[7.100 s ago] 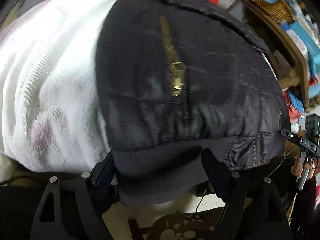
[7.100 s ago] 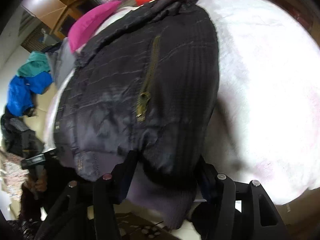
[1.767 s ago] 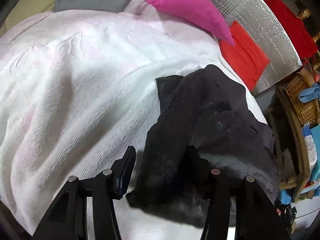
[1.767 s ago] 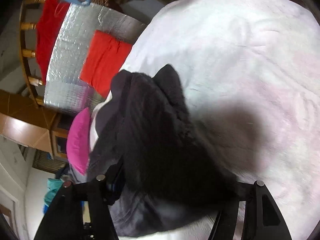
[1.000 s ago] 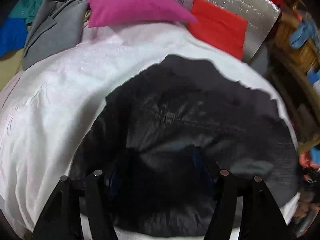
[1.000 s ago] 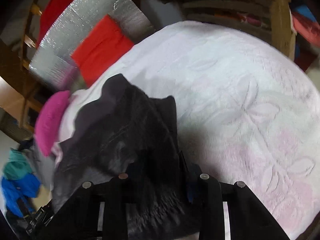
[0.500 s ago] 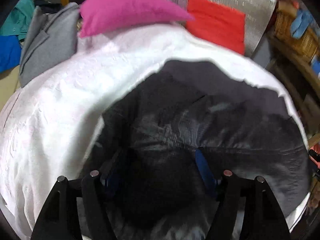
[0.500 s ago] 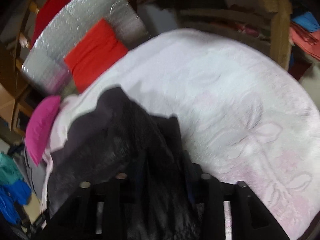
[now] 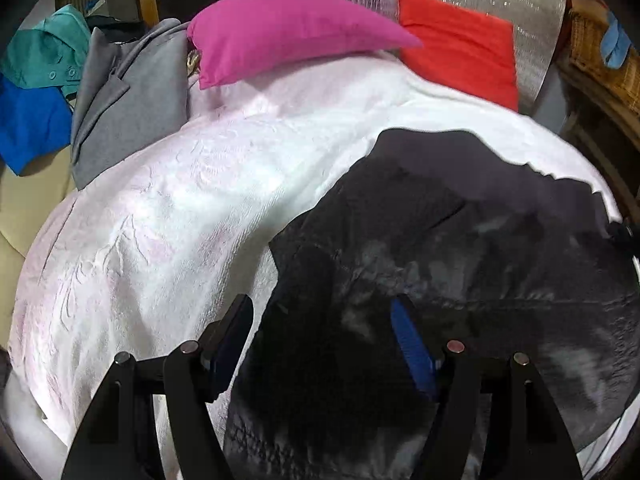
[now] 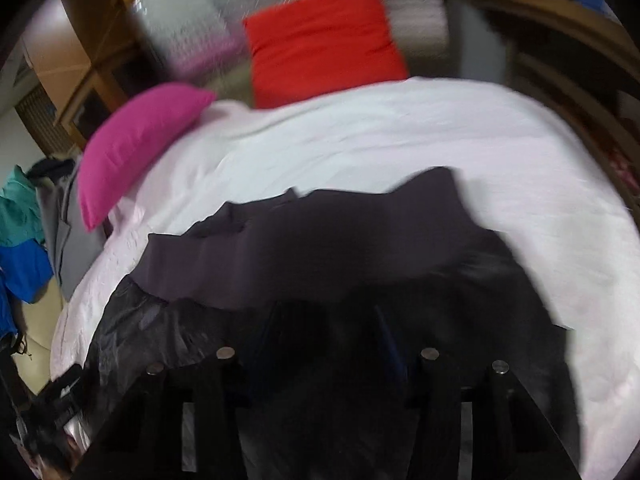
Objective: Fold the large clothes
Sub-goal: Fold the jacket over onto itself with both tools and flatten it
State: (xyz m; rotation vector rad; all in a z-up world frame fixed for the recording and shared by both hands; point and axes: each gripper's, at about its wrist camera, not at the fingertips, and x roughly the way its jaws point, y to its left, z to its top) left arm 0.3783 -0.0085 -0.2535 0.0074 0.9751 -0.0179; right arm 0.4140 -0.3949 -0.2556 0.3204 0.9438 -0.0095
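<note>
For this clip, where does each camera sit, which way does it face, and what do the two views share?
Left wrist: sits on the left gripper, looking forward and down over the black jacket on the white bedspread; its own two fingers show, spread apart.
Right wrist: sits on the right gripper, aimed the same way, blurred; its dark fingers show over the jacket.
Shared: jacket, bedspread, pink pillow, red cushion.
</note>
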